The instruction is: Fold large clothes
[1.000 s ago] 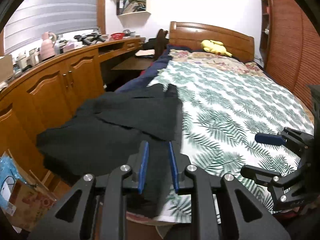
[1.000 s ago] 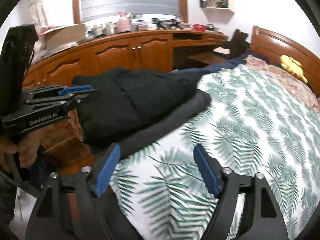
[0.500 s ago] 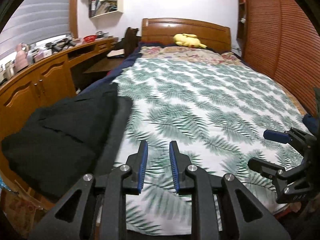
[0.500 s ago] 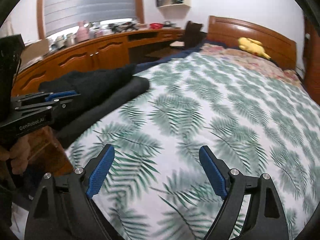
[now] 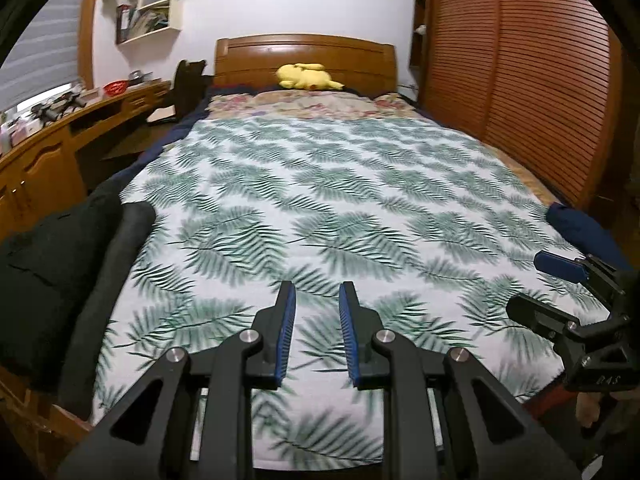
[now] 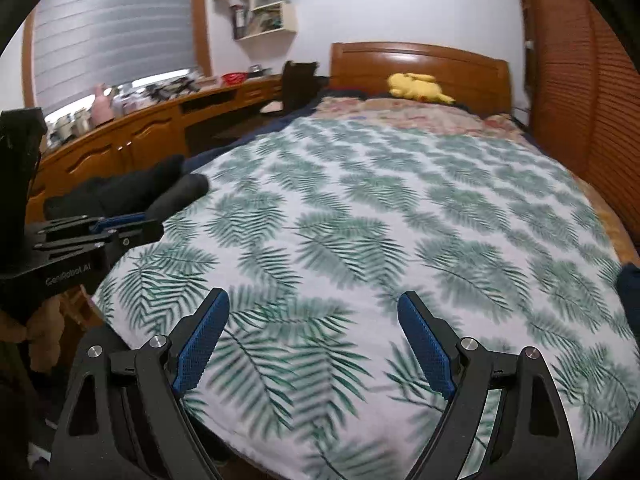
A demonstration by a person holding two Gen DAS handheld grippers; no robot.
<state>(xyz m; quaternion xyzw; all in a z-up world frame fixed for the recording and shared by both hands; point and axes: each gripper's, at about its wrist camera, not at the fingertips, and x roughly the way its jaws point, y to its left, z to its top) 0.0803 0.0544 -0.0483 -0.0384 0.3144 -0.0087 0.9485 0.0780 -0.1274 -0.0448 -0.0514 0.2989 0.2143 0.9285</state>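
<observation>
Folded black clothes (image 5: 48,264) lie stacked at the left edge of the bed, with a dark grey rolled piece (image 5: 116,256) beside them; they also show in the right wrist view (image 6: 132,192). My left gripper (image 5: 316,300) hovers over the foot of the bed (image 5: 320,200), its blue pads a narrow gap apart and empty. My right gripper (image 6: 312,312) is wide open and empty over the leaf-print cover. Each gripper shows in the other's view: the right one (image 5: 560,292) and the left one (image 6: 116,228).
A yellow plush toy (image 5: 306,76) lies at the wooden headboard. A wooden desk and cabinets (image 5: 48,148) with clutter run along the left. A slatted wooden wardrobe (image 5: 520,80) stands on the right. A dark blue cloth (image 5: 580,228) lies at the bed's right edge.
Both grippers have swung right, away from the black clothes toward the middle of the bed. The clothes now lie at the far left of both views. Neither jaw opening has changed.
</observation>
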